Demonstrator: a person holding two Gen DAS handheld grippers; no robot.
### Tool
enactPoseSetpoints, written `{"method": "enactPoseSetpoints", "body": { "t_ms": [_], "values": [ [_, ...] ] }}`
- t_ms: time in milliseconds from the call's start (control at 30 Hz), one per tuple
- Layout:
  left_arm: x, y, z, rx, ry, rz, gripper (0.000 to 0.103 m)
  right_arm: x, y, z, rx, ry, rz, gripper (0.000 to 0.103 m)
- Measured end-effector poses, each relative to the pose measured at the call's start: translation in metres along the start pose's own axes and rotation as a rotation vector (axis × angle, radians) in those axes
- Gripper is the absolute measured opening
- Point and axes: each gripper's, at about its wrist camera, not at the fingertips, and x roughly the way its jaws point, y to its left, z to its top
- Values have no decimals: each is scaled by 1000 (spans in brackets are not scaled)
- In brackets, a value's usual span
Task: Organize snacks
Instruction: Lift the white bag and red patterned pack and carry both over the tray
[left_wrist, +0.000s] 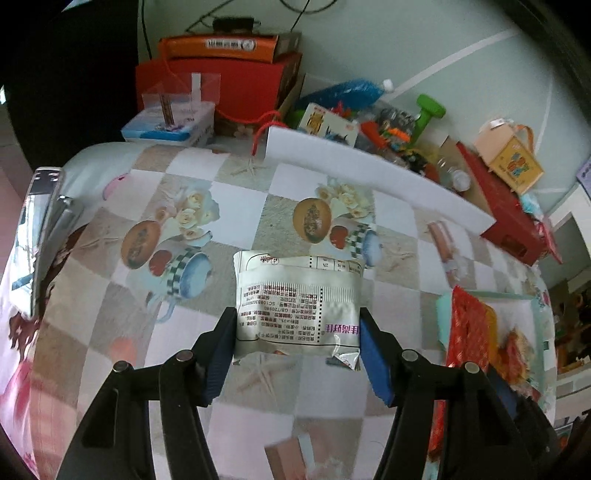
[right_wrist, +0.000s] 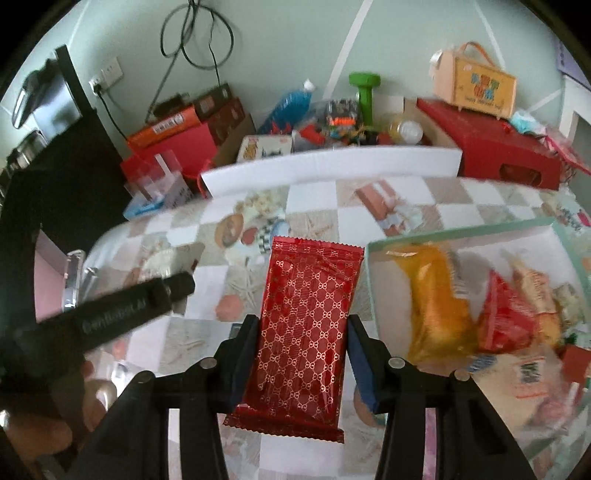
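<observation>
While we hold both tools above the tablecloth (left_wrist: 229, 206), each one has a snack clamped between its blue pads. Our left gripper (left_wrist: 297, 325) grasps a silver packet (left_wrist: 297, 302), printed back up, its sides pressed by both pads and its far end reaching past the fingertips; it hangs clear of the cloth, over the checked squares with the cup and flower prints. Our right gripper (right_wrist: 301, 332) is clenched on a red foil packet (right_wrist: 306, 332) with a gold link pattern, held lengthwise so that its far end sticks out well beyond the fingers and its near crimped edge hangs below them. Just to the right of that red packet sits a pale green tray (right_wrist: 461, 227) on the cloth, holding an orange bag (right_wrist: 432, 299), a smaller red bag (right_wrist: 506, 314) and more wrapped snacks that are too blurred to name. In the right wrist view the black body of the other tool (right_wrist: 110, 314) crosses the left side, with a hand (right_wrist: 40, 432) under it. Along the far edge of the table lies a long white box (left_wrist: 369, 173), and behind it, against the wall, stand red boxes (left_wrist: 243, 85), a green dumbbell (left_wrist: 428, 110), a blue bottle (left_wrist: 347, 90) and a small yellow case (right_wrist: 480, 90).
</observation>
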Motion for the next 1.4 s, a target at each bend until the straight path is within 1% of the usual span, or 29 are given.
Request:
{"method": "enactPoseSetpoints", "body": {
  "t_ms": [167, 267, 400, 467, 533, 633, 767, 933, 1033, 1133, 1200, 1400],
  "values": [
    [-25, -11, -11, 6, -41, -27, 64, -30, -9, 1, 14, -55, -10, 50],
    [-38, -20, -12, 22, -68, -51, 64, -47, -20, 2, 35, -80, -22, 50],
    [-53, -35, -12, 52, -105, -79, 64, -66, -42, 7, 77, -120, -42, 50],
    [-58, -44, -13, 72, -112, -98, 64, -77, -60, 10, 111, -144, -73, 50],
    [-58, -55, -14, 90, -105, -124, 64, -85, -75, 12, 140, -158, -101, 50],
    [-57, -75, -19, 136, -94, -138, 64, -95, -105, 13, 204, -176, -140, 50],
    [-53, -102, -27, 190, -70, -165, 64, -102, -141, 11, 289, -179, -181, 50],
    [-46, -132, -36, 252, -43, -181, 64, -108, -173, 6, 365, -185, -196, 50],
    [-43, -147, -42, 287, -29, -185, 64, -112, -185, 1, 392, -187, -209, 50],
    [-40, -159, -47, 312, -12, -192, 64, -109, -195, -1, 410, -170, -213, 50],
    [-35, -165, -50, 322, 13, -207, 64, -107, -200, -4, 420, -165, -206, 50],
    [-18, -180, -50, 333, 60, -199, 64, -90, -212, -9, 442, -130, -172, 50]
  ]
}}
